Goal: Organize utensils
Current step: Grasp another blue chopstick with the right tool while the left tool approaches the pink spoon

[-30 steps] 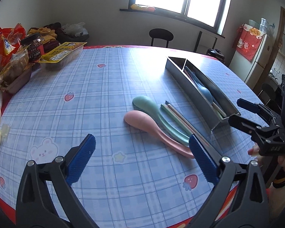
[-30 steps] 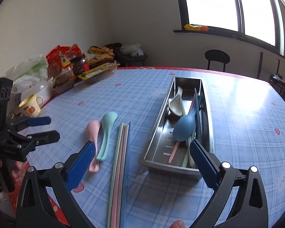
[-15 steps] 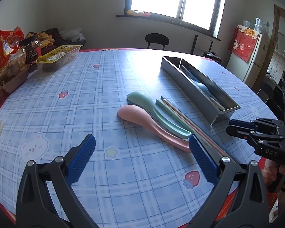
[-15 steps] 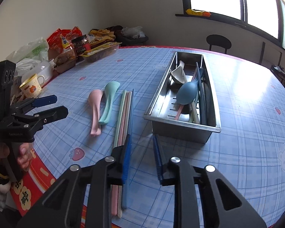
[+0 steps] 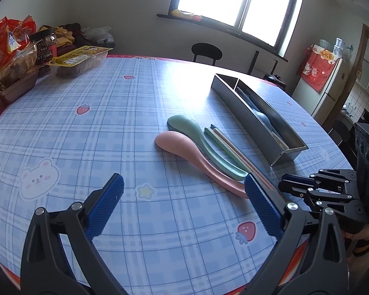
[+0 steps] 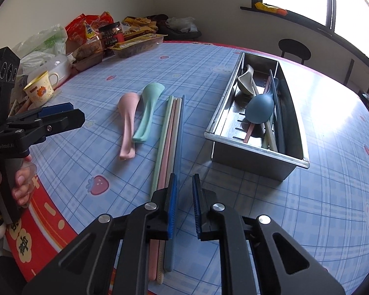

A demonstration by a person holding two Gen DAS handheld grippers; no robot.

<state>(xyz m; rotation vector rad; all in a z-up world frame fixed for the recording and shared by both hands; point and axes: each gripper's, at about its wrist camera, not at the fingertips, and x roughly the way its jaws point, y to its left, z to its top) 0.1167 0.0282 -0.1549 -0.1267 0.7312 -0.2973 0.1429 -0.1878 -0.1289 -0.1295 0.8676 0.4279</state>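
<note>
A pink spoon (image 5: 184,152) (image 6: 127,120) and a green spoon (image 5: 199,137) (image 6: 148,105) lie side by side on the checked tablecloth. Several pastel chopsticks (image 6: 171,132) (image 5: 230,147) lie next to them. A steel utensil tray (image 6: 255,152) (image 5: 248,123) holds a blue spoon (image 6: 259,109), a beige spoon (image 6: 246,81) and more chopsticks. My left gripper (image 5: 184,209) is open and empty, near the spoon handles. My right gripper (image 6: 184,204) is nearly closed on nothing, just right of the chopsticks' near ends.
Snack bags, a jar (image 6: 112,35) and food trays crowd the table's far left. A yellow mug (image 6: 39,91) stands at the left edge. The table's red border (image 6: 49,211) lies close in front of me. A black stool (image 5: 206,51) stands beyond the table.
My right gripper closed from wide open to a narrow gap and moved down toward the chopsticks' near ends. My left gripper stayed open and drifted slightly closer to the spoons.
</note>
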